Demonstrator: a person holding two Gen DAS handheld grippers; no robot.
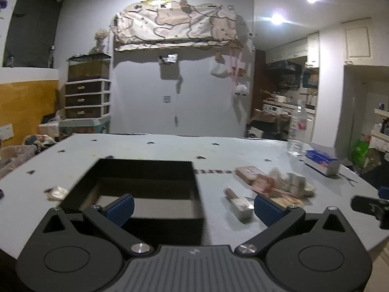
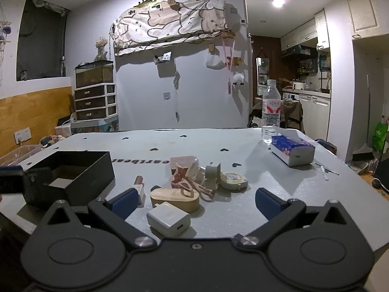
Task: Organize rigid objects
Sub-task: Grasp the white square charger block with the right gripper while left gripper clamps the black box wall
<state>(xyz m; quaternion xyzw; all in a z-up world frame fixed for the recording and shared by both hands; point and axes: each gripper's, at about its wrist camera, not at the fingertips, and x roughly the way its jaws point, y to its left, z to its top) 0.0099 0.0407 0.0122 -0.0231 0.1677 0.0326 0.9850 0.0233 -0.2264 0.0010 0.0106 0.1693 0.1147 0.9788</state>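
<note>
An open black box (image 1: 145, 185) sits on the grey table; it also shows at the left of the right wrist view (image 2: 80, 170). My left gripper (image 1: 193, 210) is open and empty, over the box's near right corner. My right gripper (image 2: 194, 205) is open and empty above a white charger cube (image 2: 168, 217). Beyond it lie a wooden oval case (image 2: 175, 199), a small cosmetic bottle (image 2: 139, 187), pink scissors (image 2: 194, 187), a pink box (image 2: 182, 164), a white adapter (image 2: 212, 172) and a tape roll (image 2: 233, 181). The same pile appears blurred in the left wrist view (image 1: 272, 182).
A water bottle (image 2: 270, 109) and a blue tissue pack (image 2: 291, 149) stand at the table's far right. A small silvery item (image 1: 57, 193) lies left of the box. The right gripper's tip (image 1: 369, 205) shows at the right edge of the left wrist view.
</note>
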